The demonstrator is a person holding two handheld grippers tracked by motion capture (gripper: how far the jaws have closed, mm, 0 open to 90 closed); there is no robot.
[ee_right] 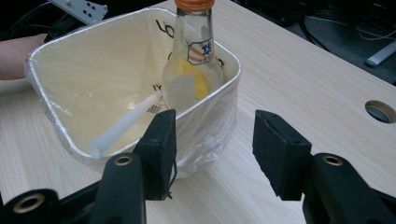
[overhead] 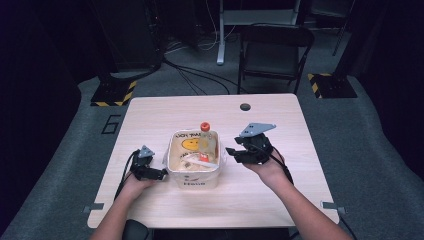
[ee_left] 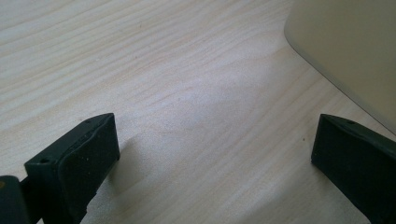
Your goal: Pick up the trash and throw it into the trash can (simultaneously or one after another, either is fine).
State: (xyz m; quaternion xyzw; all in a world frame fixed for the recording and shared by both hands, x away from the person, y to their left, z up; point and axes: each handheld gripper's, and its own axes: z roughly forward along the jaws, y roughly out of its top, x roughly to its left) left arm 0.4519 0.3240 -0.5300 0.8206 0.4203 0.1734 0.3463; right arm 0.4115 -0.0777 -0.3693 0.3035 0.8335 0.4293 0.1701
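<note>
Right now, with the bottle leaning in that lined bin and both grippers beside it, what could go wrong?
1. The bottle leans against the bin wall with its neck above the rim; a knock to the bin might tip it out.
2. The right hand-held gripper is open close to the bin's corner, where the liner bulges loosely; a jaw could snag it.
3. The left hand-held gripper rests open on the table beside the bin, so moving it sideways may shove the bin.

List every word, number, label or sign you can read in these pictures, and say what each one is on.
"6": marked on the floor left of the table.
Dark lettering and a yellow smiley on the bin liner: too blurred to read.
Crest label on the bottle: unreadable.
Barcode inside the bin: too small.
</note>
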